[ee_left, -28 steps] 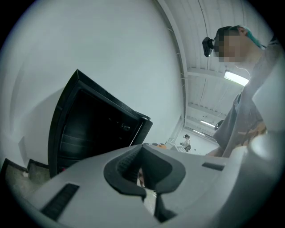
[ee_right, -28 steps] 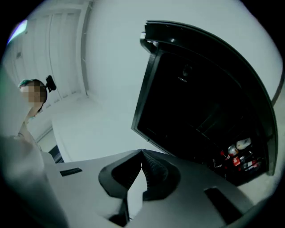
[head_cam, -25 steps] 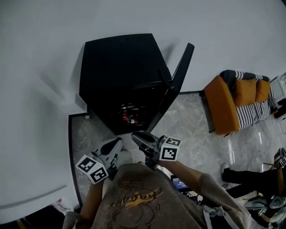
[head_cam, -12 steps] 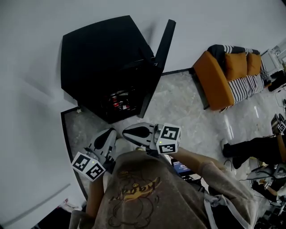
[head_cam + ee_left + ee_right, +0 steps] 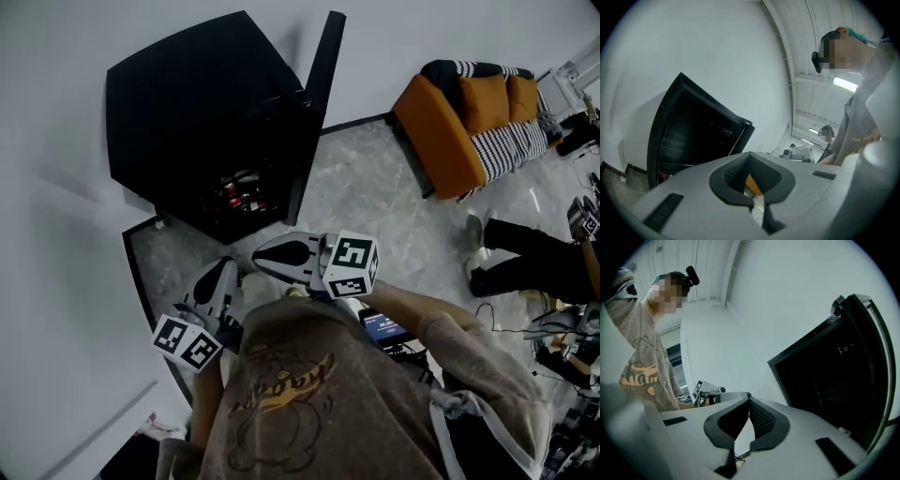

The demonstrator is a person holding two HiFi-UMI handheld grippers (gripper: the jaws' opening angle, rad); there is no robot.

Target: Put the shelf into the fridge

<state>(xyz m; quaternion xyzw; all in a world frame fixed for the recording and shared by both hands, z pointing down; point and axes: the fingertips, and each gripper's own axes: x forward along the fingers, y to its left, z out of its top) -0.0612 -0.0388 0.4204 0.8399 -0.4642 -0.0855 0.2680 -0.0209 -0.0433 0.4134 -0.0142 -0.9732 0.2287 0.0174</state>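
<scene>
The black fridge stands against the white wall with its door swung open. Red items sit low inside on the dark interior. No shelf shows in any view. My left gripper hangs in front of my chest, shut with nothing in it, below the fridge's open front. My right gripper is beside it, also shut and empty, pointing left. In the left gripper view the jaws meet, with the fridge beyond them at the left. In the right gripper view the jaws meet, with the fridge at the right.
An orange sofa with striped cushions stands at the right on the marble floor. A seated person's dark legs reach in from the right edge. A small lit screen and cables lie by my right arm.
The head view has swung, so the fridge sits further up and left in it. My right gripper has turned to point left. Both grippers stay shut near my chest.
</scene>
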